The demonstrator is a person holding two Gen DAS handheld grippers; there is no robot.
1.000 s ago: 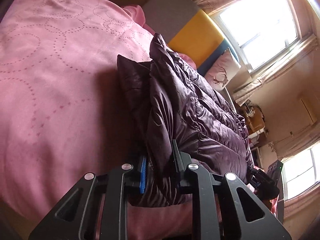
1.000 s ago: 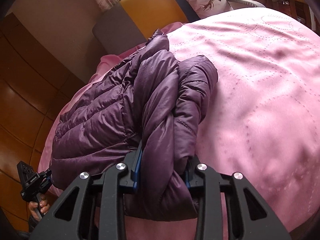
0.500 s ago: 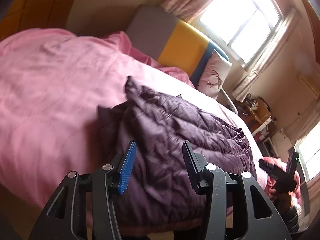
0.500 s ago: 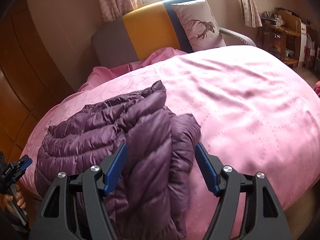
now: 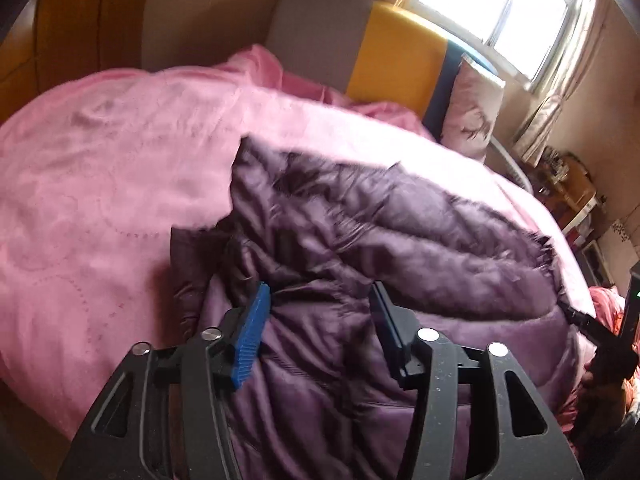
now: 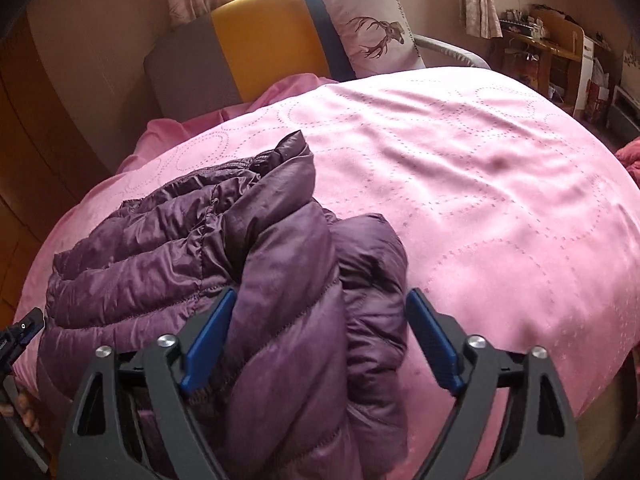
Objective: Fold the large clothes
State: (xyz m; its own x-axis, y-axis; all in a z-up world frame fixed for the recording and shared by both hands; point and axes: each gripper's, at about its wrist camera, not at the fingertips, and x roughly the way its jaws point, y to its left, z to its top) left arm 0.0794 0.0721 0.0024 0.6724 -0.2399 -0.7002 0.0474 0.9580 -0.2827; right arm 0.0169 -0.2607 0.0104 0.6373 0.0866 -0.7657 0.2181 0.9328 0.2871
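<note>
A dark purple quilted down jacket [image 5: 360,248] [image 6: 256,264] lies bunched and folded on the pink bedspread [image 5: 100,168] [image 6: 480,200], near the bed's front edge. My left gripper [image 5: 320,304] hovers over one end of the jacket, its jaws opening, pads clear of the fabric. My right gripper [image 6: 320,312] stands over the other end, where a rolled sleeve lies between its jaws. Those jaws are opening wide and the pads do not press on the cloth. The right gripper also shows at the right edge of the left wrist view [image 5: 600,336].
A headboard of grey, yellow [image 6: 260,40] and blue panels stands at the far end, with a deer-print pillow [image 6: 372,28] against it. Wooden wardrobe [image 5: 60,20] on one side; shelves and clutter [image 6: 552,48] on the other. A bright window [image 5: 500,4] behind.
Both grippers were shut on folds of the jacket a second ago; both have let go, opened and lifted back. The jacket has dropped and settled flatter on the bedspread.
</note>
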